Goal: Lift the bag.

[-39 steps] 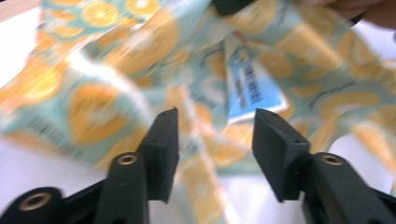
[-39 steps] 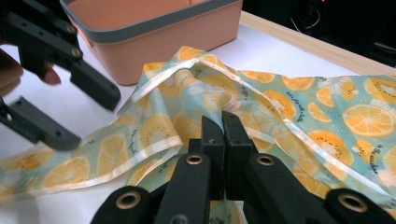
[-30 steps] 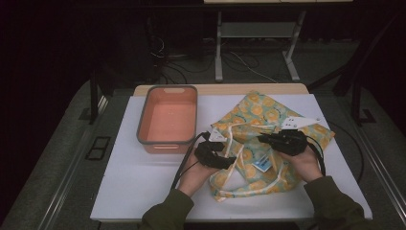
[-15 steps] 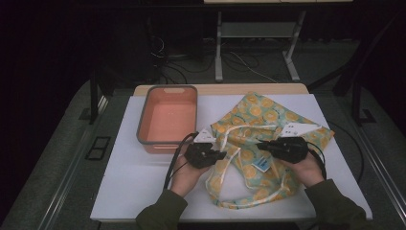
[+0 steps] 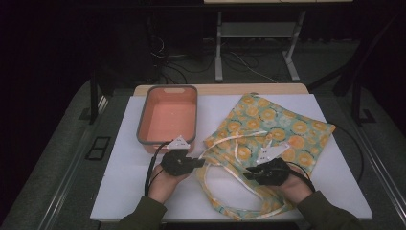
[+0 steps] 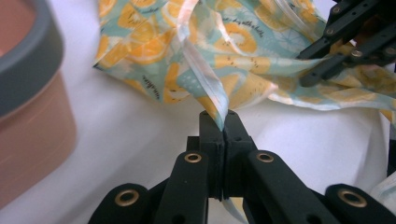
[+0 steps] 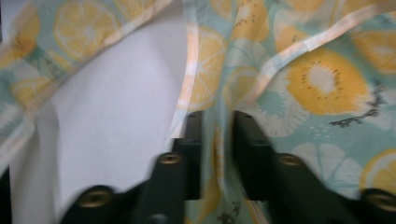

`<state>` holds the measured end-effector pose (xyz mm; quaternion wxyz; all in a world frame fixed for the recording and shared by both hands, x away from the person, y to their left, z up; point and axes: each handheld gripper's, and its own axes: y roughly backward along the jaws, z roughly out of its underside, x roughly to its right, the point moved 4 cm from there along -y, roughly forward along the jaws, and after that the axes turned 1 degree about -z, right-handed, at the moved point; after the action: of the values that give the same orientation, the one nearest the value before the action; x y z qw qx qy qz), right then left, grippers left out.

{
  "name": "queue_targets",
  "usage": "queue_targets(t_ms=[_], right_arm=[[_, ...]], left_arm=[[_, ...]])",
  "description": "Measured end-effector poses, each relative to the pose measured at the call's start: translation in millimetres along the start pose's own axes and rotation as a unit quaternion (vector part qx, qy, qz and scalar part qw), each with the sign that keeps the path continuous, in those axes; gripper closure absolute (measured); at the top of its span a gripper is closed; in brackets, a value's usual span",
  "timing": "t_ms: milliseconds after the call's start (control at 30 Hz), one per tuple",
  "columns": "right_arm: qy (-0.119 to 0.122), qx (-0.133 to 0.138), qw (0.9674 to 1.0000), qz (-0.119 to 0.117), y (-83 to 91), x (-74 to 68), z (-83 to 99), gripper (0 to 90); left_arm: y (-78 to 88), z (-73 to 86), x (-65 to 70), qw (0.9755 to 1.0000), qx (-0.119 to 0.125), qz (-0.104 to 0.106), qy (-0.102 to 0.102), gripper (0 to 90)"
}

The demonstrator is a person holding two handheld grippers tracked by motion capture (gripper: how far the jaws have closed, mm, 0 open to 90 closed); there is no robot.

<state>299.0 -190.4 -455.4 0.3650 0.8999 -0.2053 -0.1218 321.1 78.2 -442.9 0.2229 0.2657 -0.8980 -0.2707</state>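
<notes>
The high view looks forward and down from six o'clock. Both gripper views sit close, sharing the lemon-print bag [image 5: 268, 139] [image 6: 224, 51] [image 7: 303, 79].

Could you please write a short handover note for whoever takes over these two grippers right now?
Left gripper: shut on the edge of the citrus-print bag, beside the pink bin.
Right gripper: jaws have just been opening; the bag's fabric hangs between them, no longer pinched.
Bag lies crumpled on the white table, its straps loose. The bin holds nothing.
Done: left grip taken.
Left, likely: regrip with the right, then spread or fold the bag.
</notes>
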Motion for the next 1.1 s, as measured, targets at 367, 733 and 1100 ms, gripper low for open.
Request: queue_targets(t_ms=[367, 733, 1100], right_arm=[[-0.007, 0.002, 0.9999, -0.010, 36.0, -35.3, 31.6, 52.1], [-0.005, -0.056, 0.9983, 0.014, 23.5, -27.6, 52.3, 63.5], [0.002, -0.053, 0.9981, 0.033, 26.1, -18.2, 50.6, 89.1]], left_arm=[[-5.6, 0.6, -0.6, 0.9999, -0.001, -0.011, -0.005, 81.7], [-29.6, -4.6, -1.0, 0.9990, -0.016, -0.037, -0.019, 44.3], [-41.4, -13.1, 2.0, 0.9997, -0.003, -0.014, -0.020, 88.6]])
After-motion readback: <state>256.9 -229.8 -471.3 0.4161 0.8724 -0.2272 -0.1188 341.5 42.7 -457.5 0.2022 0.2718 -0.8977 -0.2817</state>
